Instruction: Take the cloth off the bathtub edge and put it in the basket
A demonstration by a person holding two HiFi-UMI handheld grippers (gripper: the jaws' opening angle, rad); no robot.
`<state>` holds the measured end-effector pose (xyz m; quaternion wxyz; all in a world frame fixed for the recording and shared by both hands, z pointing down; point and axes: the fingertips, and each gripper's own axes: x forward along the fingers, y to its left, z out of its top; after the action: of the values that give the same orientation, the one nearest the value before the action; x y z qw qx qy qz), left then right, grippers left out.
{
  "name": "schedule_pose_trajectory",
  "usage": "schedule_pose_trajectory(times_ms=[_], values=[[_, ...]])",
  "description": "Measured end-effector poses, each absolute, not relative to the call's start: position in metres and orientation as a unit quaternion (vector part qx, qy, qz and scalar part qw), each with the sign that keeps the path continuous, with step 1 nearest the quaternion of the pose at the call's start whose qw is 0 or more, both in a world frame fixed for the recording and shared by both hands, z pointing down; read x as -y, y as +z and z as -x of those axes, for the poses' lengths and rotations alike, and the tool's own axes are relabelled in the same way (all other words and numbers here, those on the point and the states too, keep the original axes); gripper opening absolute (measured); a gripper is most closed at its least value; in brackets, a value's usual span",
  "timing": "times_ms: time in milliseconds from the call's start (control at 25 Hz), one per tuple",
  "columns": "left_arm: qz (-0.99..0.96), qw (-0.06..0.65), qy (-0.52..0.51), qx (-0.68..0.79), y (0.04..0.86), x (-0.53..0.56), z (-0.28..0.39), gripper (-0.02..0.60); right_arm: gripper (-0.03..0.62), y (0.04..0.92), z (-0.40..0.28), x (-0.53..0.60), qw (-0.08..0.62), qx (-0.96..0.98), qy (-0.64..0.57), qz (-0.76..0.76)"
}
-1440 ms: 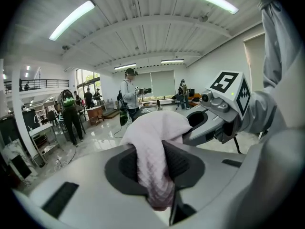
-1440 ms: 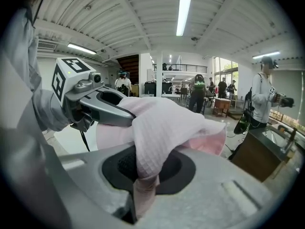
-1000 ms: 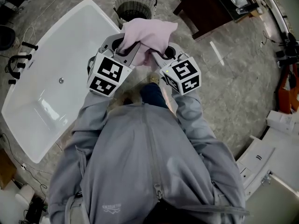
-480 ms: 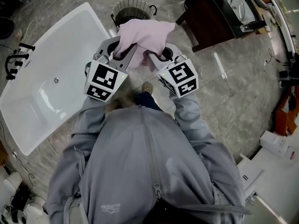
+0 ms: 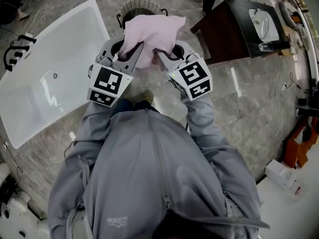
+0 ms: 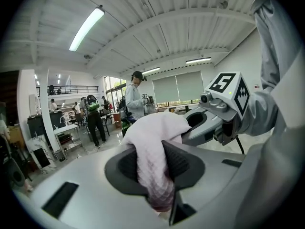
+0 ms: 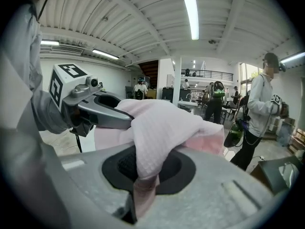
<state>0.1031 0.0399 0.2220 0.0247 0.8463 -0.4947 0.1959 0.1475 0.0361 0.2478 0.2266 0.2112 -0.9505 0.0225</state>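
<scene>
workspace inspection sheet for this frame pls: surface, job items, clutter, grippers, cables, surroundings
Surface: grey marble-look floor; no table in view.
Job's things: pink cloth is off the white bathtub and held in the air. In the head view it overlaps the near rim of the basket; it is not in it yet.
Clutter: dark cabinet with a bottle on top; black tap fittings by the tub end.
Grippers: left gripper and right gripper are both shut on the cloth.
Cables: thin cable on the floor beside the tub.
Surroundings: bystanders in an open hall.
</scene>
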Motion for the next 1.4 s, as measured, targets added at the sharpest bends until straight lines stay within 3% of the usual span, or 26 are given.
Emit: schedule_pose_trajectory(times_ms=[600,1400], values=[[-0.837,0.032,0.176,0.518,0.235,0.031,-0.106,0.092,0.048,0.262,-0.151,0.039,0.230,0.952,0.016,-0.199],[-0.827,0.045,0.176,0.532,0.263,0.200,-0.038,0.092,0.048,0.289,-0.081,0.208,0.228,0.959,0.032,-0.168]])
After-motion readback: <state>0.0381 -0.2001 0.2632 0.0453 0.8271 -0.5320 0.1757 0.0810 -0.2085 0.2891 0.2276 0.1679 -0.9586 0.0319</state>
